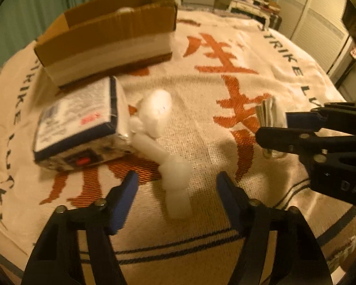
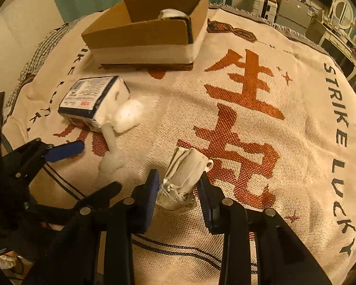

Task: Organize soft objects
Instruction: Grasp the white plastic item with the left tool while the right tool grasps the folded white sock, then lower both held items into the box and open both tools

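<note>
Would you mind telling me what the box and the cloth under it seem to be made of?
Box: matte brown corrugated cardboard, judging by its thin folded walls; a pale band wraps its base, perhaps tape or paper. Cloth: coarse woven textile, probably cotton; a grid weave shows.

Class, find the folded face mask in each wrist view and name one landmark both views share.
Left wrist view: the mask lies at the right, on the blanket, just beyond the right gripper.
Right wrist view: the mask is low in the centre, between the open jaws of the right gripper.
Shared landmark: the cardboard box at the blanket's far side.
</note>
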### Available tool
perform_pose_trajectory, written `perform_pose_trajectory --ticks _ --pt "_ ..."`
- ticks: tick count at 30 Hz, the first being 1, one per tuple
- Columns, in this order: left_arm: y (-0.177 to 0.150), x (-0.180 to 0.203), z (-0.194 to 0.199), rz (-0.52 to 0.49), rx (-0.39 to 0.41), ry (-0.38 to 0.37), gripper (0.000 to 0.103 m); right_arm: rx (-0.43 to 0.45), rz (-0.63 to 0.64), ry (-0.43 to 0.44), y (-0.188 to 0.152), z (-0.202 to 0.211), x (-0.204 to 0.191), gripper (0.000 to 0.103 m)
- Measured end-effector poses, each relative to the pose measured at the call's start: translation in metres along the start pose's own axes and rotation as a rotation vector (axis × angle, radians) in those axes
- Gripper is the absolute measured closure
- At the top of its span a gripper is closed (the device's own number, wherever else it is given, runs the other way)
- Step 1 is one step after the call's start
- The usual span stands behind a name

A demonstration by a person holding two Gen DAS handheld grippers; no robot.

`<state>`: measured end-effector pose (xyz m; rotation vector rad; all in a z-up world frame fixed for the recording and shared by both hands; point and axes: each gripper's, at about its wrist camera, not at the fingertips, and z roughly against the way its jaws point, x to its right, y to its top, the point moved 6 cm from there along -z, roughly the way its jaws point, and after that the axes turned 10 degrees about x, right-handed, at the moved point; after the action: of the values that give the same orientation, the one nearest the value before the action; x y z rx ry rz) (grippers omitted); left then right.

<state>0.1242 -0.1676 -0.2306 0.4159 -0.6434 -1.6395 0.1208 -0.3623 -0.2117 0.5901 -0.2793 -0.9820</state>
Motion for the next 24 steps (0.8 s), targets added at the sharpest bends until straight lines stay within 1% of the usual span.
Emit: perform_pose_trajectory --ticks 3,4,5,6,7,8,9,10,14,18,22,24 --pt "-0.003 0.004 -0.011 0.002 -0.007 0.005 0.038 -0.011 -0.002 0.001 -0.002 -0.007 0.005 0.07" --pt "-0.003 0.005 -0.013 -0.004 -0.002 0.007 0.039 -0.014 -0.005 0.004 -0.003 -0.009 0.006 0.07" --pt "-0.003 0.006 -0.014 -0.008 0.002 0.0 0.048 -0.017 -0.008 0.005 -0.003 -0.011 0.007 0.07" --pt "-0.002 0.007 -0.016 -0.009 0.002 -0.014 0.055 -0.019 -0.008 0.007 -0.004 -0.012 0.008 0.07" --pt "-0.002 0.007 -0.016 -0.009 0.001 -0.015 0.056 -0.022 -0.006 0.009 -0.004 -0.014 0.008 0.07" --pt "-0.001 0.006 -0.017 -0.004 -0.002 -0.012 0.061 -0.023 -0.003 0.009 -0.004 -0.015 0.008 0.07" --pt "0.0 0.004 -0.017 0.007 -0.004 -0.009 0.069 -0.023 -0.002 0.008 -0.004 -0.016 0.009 0.07" --pt "0.001 0.001 -0.018 0.019 -0.007 -0.003 0.074 -0.023 -0.002 0.009 -0.005 -0.016 0.01 0.07" --pt "0.003 -0.009 -0.017 0.091 -0.019 -0.037 0.075 -0.022 -0.011 0.002 -0.005 -0.016 0.012 0.07" --pt "0.002 -0.005 -0.004 0.076 -0.02 -0.05 0.075 0.0 -0.01 -0.005 0.001 -0.006 0.008 0.07" --pt "0.011 0.001 0.021 0.058 0.019 -0.077 0.075 0.041 -0.013 -0.011 0.012 0.011 0.002 0.07" --pt "0.021 0.001 0.039 0.052 0.059 -0.087 0.075 0.078 -0.008 -0.033 0.02 0.026 -0.001 0.07"
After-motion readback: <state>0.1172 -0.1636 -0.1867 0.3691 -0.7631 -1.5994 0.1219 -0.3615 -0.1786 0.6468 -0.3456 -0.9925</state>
